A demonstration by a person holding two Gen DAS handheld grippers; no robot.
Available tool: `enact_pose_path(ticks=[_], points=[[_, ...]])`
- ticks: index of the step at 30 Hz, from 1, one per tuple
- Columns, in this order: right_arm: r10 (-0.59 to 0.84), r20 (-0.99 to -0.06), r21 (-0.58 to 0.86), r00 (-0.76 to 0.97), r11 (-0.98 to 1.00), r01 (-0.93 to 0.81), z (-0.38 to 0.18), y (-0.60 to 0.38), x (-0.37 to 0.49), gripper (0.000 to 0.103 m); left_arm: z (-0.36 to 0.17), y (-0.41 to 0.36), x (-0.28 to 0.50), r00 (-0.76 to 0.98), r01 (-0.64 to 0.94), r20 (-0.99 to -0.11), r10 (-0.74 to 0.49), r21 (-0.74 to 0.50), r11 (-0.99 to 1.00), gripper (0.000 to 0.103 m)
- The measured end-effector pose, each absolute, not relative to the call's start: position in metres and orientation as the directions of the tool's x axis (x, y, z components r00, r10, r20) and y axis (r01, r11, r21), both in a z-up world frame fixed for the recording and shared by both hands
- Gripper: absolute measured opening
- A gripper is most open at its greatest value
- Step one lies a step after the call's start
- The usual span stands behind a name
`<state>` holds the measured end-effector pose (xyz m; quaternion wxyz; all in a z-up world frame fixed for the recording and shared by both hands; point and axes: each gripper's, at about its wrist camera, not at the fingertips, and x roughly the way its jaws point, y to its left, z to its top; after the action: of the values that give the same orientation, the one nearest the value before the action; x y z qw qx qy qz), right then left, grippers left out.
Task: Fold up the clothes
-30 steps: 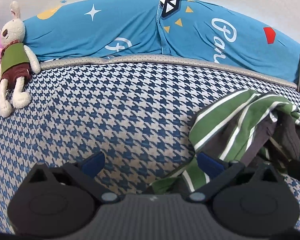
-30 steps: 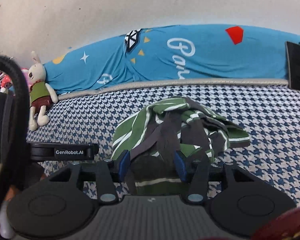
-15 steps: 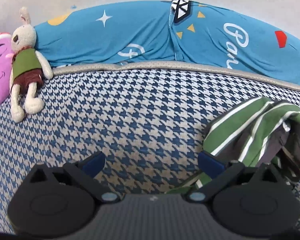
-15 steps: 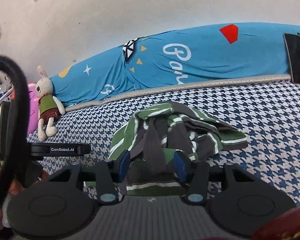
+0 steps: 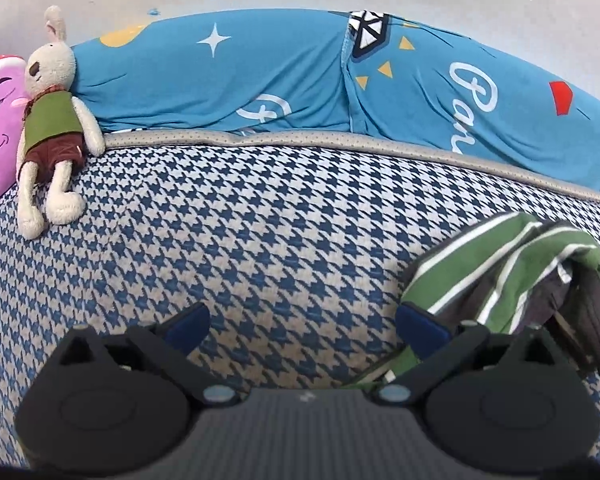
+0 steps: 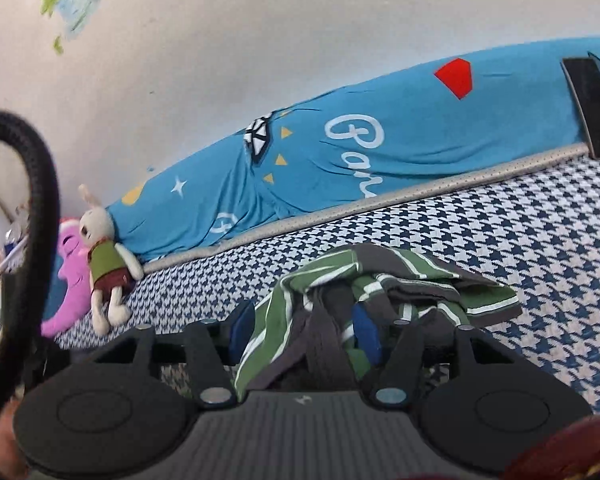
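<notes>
While a crumpled green striped shirt (image 6: 380, 292) lies heaped on the houndstooth bed cover (image 5: 240, 240), the right gripper (image 6: 304, 330) has its blue fingers (image 6: 366, 334) set on either side of the shirt's near folds, cloth bunched between them; whether they pinch it tight cannot be told. The left gripper (image 5: 302, 326) hovers with fingers spread wide over bare cover, the shirt (image 5: 512, 276) just beside its right finger. Well beyond the shirt, a stuffed rabbit (image 5: 52, 120) leans against a long blue pillow (image 5: 300, 80).
</notes>
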<state>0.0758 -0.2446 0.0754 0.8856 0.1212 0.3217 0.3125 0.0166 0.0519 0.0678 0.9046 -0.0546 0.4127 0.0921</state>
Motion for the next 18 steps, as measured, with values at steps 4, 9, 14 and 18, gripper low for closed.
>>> enact_pose_path(ticks=[4, 9, 14, 18], points=[[0.617, -0.497, 0.454, 0.61, 0.784, -0.423, 0.073, -0.236, 0.09, 0.055, 0.068, 0.055, 0.016, 0.645, -0.222, -0.754, 0.127, -0.026, 0.975, 0.103], [0.587, -0.497, 0.461, 0.64, 0.803, -0.378, 0.068, -0.228, 0.108, 0.055, 0.066, 0.057, 0.016, 0.643, -0.226, -0.754, 0.134, -0.02, 0.974, 0.103], [0.556, -0.483, 0.425, 0.676, 0.824, -0.374, 0.067, -0.221, 0.124, 0.014, 0.064, 0.06, 0.017, 0.641, -0.235, -0.754, 0.144, -0.014, 0.972, 0.103], [0.58, -0.436, 0.46, 0.688, 0.801, -0.384, 0.072, -0.227, 0.136, 0.009, 0.063, 0.061, 0.016, 0.639, -0.225, -0.762, 0.111, -0.047, 0.973, 0.103]])
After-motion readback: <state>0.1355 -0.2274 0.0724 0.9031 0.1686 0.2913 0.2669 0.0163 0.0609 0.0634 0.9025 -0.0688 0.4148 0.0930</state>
